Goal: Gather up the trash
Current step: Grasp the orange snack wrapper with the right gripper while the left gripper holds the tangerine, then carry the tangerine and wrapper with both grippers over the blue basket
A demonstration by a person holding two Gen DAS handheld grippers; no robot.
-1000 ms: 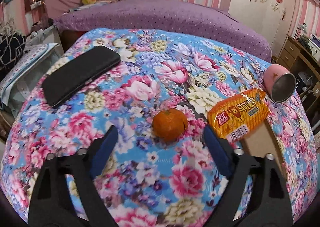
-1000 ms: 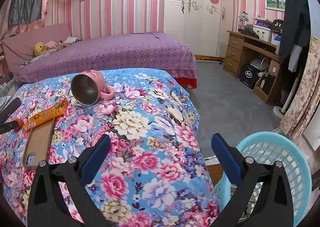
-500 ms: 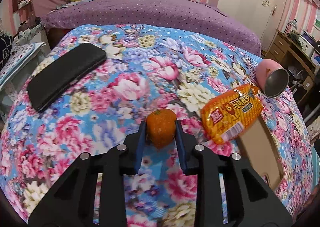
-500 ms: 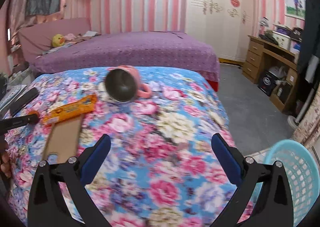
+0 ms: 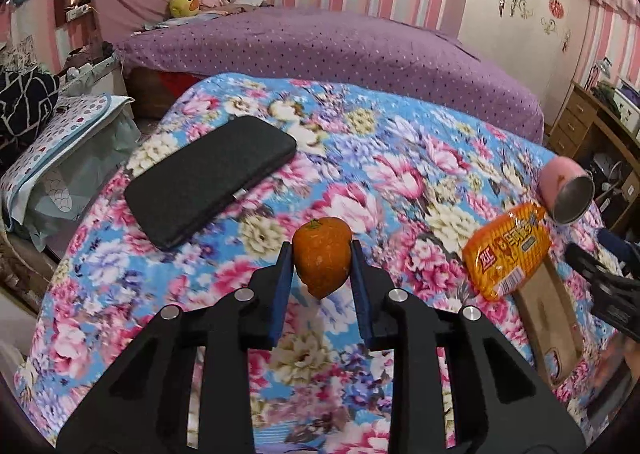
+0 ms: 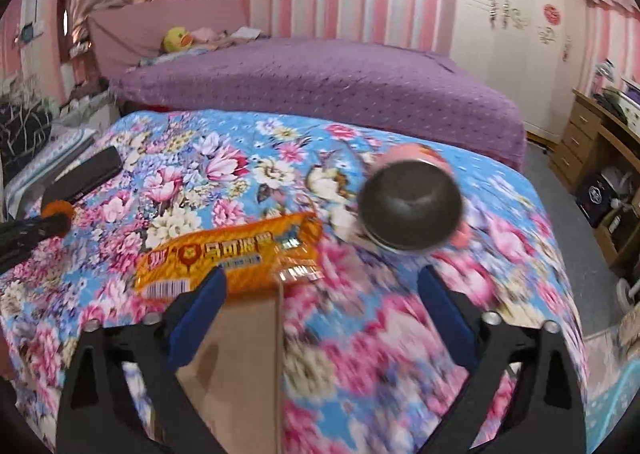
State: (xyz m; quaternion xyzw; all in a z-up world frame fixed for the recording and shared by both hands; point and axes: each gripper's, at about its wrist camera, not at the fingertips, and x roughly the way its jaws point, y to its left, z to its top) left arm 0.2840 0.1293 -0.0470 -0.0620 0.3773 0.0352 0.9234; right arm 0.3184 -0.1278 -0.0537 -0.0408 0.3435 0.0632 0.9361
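The left gripper (image 5: 318, 268), newly clamped on the orange (image 5: 321, 261) at frame centre, is lifting it off the bench (image 5: 400, 173), while the right gripper (image 6: 320, 296), jaws closing yet empty, is approaching the snack wrapper (image 6: 228, 254).

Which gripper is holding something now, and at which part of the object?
The left gripper holds the orange fruit, pads pressing its two opposite sides. The right gripper holds nothing; its jaws are closing.

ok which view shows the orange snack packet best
The right wrist view: the orange snack packet lies close and central, print and barcode readable, near edge behind a finger. The left wrist view shows it smaller, off right, foreshortened.
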